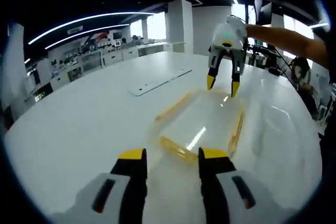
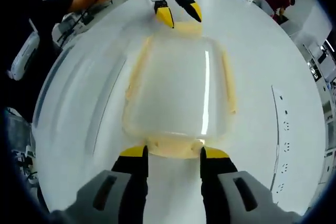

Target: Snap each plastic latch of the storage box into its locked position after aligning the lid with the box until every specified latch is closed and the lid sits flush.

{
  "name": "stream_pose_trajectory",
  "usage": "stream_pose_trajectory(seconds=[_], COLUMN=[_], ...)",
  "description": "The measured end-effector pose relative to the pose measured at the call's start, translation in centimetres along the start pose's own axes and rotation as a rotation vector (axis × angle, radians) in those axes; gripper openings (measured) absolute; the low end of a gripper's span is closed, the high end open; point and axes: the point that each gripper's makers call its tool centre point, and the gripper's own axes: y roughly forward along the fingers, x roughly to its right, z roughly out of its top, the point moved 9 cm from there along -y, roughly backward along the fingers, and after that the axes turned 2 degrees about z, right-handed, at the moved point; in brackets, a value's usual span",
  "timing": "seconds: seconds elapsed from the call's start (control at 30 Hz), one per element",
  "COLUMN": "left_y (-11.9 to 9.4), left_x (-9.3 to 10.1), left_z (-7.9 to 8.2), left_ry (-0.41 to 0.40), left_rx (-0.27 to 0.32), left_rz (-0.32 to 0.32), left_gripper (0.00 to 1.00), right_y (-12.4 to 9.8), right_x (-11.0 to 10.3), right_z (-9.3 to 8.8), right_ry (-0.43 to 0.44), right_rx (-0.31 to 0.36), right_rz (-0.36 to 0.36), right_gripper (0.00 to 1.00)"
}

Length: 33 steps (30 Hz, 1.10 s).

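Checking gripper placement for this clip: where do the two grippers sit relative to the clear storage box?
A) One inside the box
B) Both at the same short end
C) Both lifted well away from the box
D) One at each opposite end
D: in the right gripper view the right gripper is at the storage box's near latch and the left gripper at the far end.

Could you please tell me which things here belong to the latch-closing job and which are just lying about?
Job: storage box, its yellow latches, left gripper, right gripper.

Lying about: white power strip on the table.
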Motion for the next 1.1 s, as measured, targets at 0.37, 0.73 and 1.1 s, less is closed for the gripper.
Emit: stream_pose_trajectory(seconds=[0.37,0.73,1.1], left_y=[0.2,-0.3,-0.3], left_x=[-0.7,-0.9,-2.3], left_z=[0.1,-0.6,-3.8], left_ry=[0.023,0.011,0.053], left_rx=[-0.032,-0.045,-0.147], left_rz=[0.041,0.049,0.067], left_gripper=[0.36,0.33,0.33], right_y=[0.2,0.4,0.7], right_x=[-0.7,-1.3,-1.8], right_z=[0.2,0.2,0.3], right_ry=[0.001,0.007,0.011], right_rx=[0.003,0.022,0.029], right_rz=[-0.003,-0.009,-0.013], right_gripper=[0.37,0.37,0.37])
